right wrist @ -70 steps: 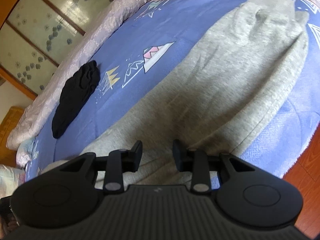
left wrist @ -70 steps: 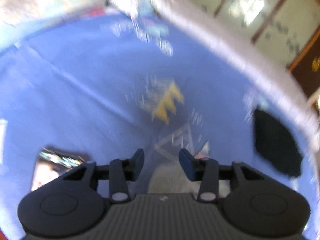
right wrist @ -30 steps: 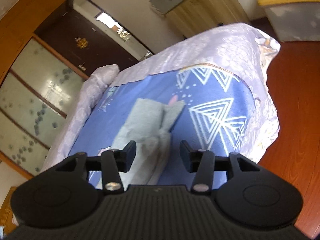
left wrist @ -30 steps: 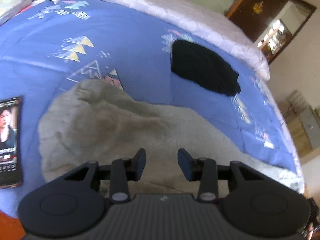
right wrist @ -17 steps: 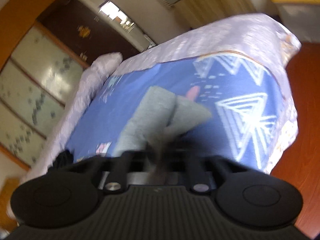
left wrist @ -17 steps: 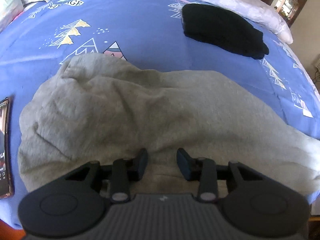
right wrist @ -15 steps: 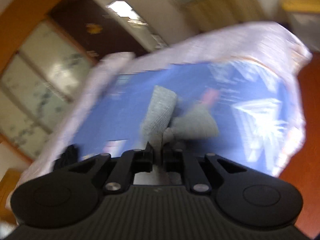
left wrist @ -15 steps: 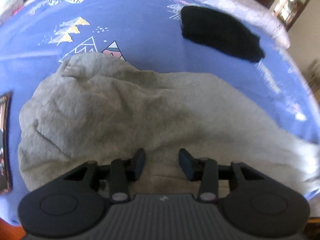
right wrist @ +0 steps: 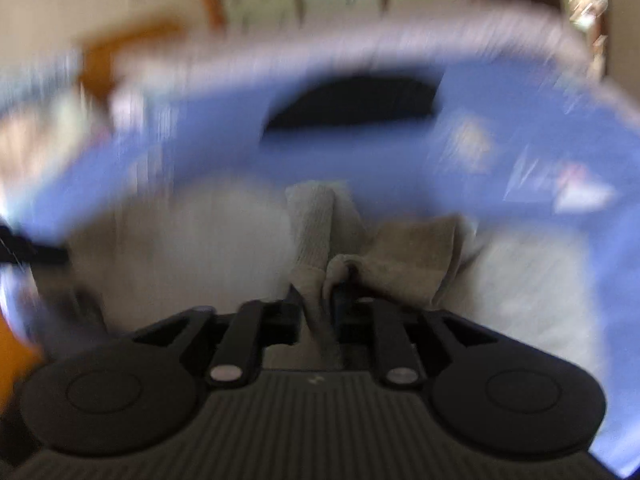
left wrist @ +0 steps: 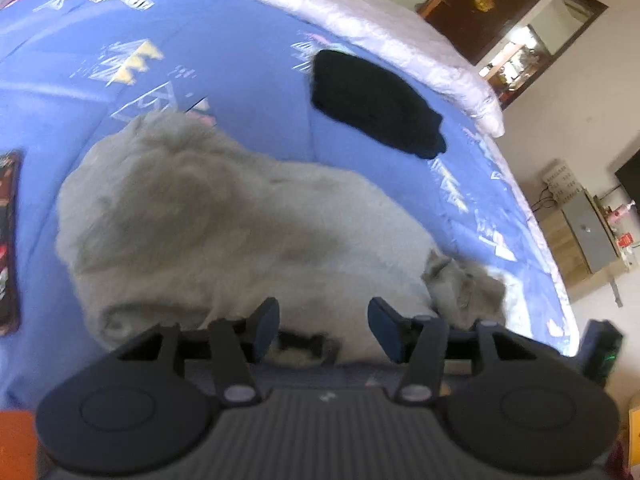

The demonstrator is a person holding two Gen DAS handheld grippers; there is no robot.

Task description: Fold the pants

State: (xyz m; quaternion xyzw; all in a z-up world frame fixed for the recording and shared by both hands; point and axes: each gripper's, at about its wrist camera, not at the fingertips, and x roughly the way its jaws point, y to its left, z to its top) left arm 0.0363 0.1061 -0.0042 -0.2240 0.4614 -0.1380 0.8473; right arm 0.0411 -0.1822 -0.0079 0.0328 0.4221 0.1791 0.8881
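Note:
Grey sweatpants (left wrist: 240, 232) lie spread across the blue patterned bedspread (left wrist: 100, 20), with a bunched leg end (left wrist: 460, 284) at the right. My left gripper (left wrist: 326, 320) hovers over the near edge of the pants; its jaws are opening and nothing is pinched between them. In the blurred right wrist view my right gripper (right wrist: 318, 304) has a fold of the grey pants (right wrist: 420, 252) between its fingers. The fingers stand close together on the cloth while the jaws are opening. The rest of the pants lies pale and smeared beneath it.
A black folded garment (left wrist: 372, 104) lies farther up the bed, also seen as the black garment (right wrist: 352, 100). A phone (left wrist: 8, 240) rests at the left edge. A pale quilt border (left wrist: 360, 20) rims the bed. Cabinets and a doorway stand beyond at the right.
My right gripper shut on the leg end and swung fast across the bed, rolling, carrying the cloth over the rest of the pants. The left gripper's jaws widened and it shifted a little.

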